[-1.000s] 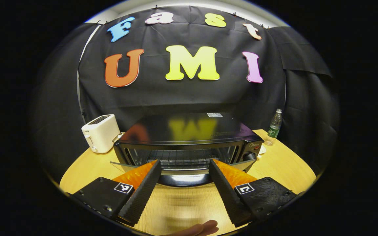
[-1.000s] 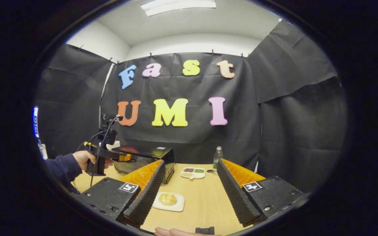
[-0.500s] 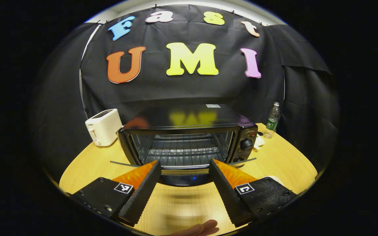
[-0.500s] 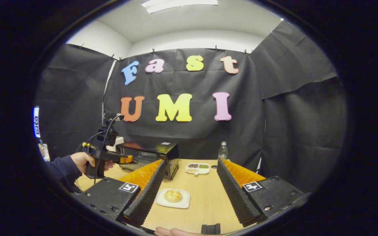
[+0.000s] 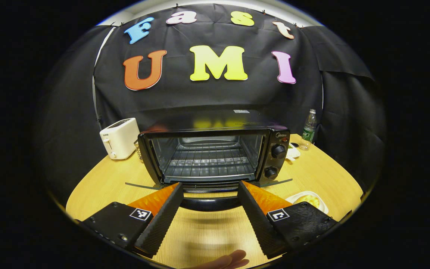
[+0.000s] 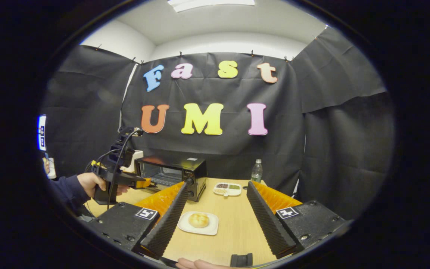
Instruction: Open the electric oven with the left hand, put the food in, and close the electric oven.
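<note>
Wooden bench [image 5: 323, 175]: oven [image 5: 215, 155] door down, rack bare. Bun on plate [image 6: 198, 223] sits between right gripper [image 6: 215, 215] jaws, spread, untouched. Left gripper [image 5: 209, 209] jaws spread at the door. Loading and closing remain.

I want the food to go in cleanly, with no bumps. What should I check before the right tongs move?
1. Oven door down flat: ok.
2. Rack in place inside: ok.
3. Left tongs open: ok.
4. Left tongs off the door: cannot tell, they sit right over its front edge.
5. Right tongs open: ok.
6. Bun on its plate, ahead of the right tongs: ok.
</note>
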Demonstrator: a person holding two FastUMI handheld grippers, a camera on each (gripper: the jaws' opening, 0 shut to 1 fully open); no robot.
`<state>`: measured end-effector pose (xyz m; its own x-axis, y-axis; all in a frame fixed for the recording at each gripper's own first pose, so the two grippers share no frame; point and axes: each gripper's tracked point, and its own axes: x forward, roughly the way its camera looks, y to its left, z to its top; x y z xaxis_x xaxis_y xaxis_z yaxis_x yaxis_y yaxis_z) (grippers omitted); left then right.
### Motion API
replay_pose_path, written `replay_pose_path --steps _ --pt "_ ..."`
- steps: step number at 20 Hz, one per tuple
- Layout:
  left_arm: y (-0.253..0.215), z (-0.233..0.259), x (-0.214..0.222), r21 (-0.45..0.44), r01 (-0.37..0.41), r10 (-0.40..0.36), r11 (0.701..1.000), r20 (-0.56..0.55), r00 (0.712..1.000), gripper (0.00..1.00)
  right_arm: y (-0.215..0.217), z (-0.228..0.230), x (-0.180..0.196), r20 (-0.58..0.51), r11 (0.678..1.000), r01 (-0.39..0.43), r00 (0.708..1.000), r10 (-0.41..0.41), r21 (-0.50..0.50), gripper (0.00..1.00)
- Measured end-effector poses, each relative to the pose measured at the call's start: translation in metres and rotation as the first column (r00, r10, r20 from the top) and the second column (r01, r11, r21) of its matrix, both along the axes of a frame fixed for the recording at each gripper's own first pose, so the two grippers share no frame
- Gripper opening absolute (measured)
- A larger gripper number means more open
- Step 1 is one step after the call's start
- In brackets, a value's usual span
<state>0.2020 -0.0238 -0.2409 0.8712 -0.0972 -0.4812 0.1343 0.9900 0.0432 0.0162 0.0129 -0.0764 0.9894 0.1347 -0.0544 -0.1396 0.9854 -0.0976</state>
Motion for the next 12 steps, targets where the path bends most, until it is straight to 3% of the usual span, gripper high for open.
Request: replay_pose_path --steps 12 --pt "0.003 -0.034 -0.035 -0.010 -0.007 0.007 1.000 0.003 1.000 0.98 0.010 -0.026 0.009 -0.057 1.000 -0.007 0.998 0.007 -0.014 0.97"
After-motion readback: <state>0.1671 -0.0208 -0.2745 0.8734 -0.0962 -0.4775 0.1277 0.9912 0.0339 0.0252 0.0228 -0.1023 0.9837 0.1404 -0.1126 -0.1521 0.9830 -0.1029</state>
